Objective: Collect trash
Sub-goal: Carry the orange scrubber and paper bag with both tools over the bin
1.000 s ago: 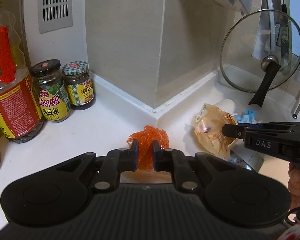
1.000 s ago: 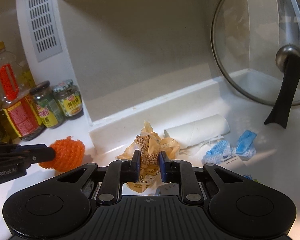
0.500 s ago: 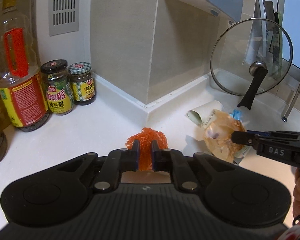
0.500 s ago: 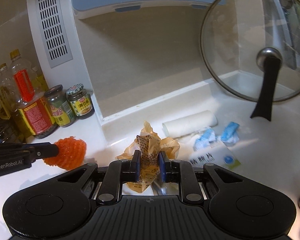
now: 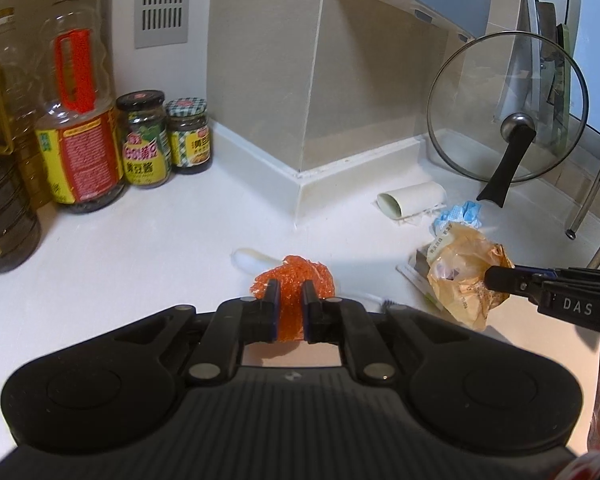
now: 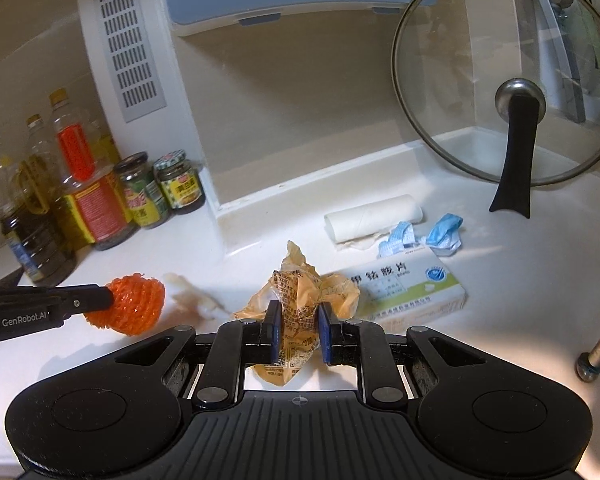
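Both grippers are drawing back from the wall corner, so more white countertop (image 5: 148, 248) is showing. Left gripper (image 5: 288, 296) is squeezing the crumpled orange mesh net ball (image 5: 296, 276) tight above the counter – right gripper (image 6: 296, 320) is pinching the crinkly amber plastic wrapper (image 6: 296, 292), lifted, near the flat white cardboard medicine box (image 6: 416, 284).
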